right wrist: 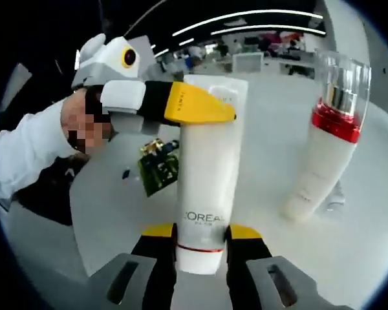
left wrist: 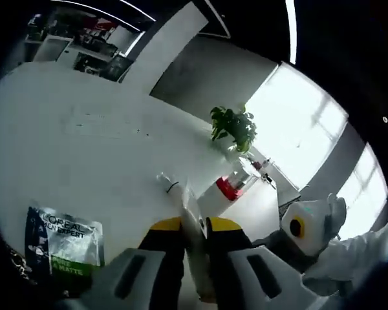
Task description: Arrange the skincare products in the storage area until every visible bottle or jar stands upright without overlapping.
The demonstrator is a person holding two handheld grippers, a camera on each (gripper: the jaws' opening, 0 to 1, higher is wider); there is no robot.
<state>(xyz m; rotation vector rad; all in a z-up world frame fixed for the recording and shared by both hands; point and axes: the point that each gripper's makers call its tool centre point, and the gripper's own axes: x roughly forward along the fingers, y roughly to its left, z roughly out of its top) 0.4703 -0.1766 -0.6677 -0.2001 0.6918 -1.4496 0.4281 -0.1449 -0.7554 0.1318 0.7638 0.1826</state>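
A white L'Oreal tube (right wrist: 204,174) stands cap-down over the white table (right wrist: 349,258). My right gripper (right wrist: 202,240) is shut on its lower end by the cap. My left gripper (right wrist: 213,110) reaches in from the left and is shut on the tube's flat crimped top. In the left gripper view the same tube (left wrist: 195,242) shows edge-on between the left gripper (left wrist: 194,226) and its yellow pads. A white bottle (right wrist: 323,148) with a red band and clear cap stands upright to the right of the tube, apart from it; it also shows as the red-banded bottle (left wrist: 229,187).
A dark L'Oreal sachet (left wrist: 64,242) with a green panel lies flat on the table (left wrist: 84,142); it shows as a green packet (right wrist: 158,168) behind the tube. A potted plant (left wrist: 233,126) stands near the far edge. A person's white sleeve (right wrist: 26,155) is at the left.
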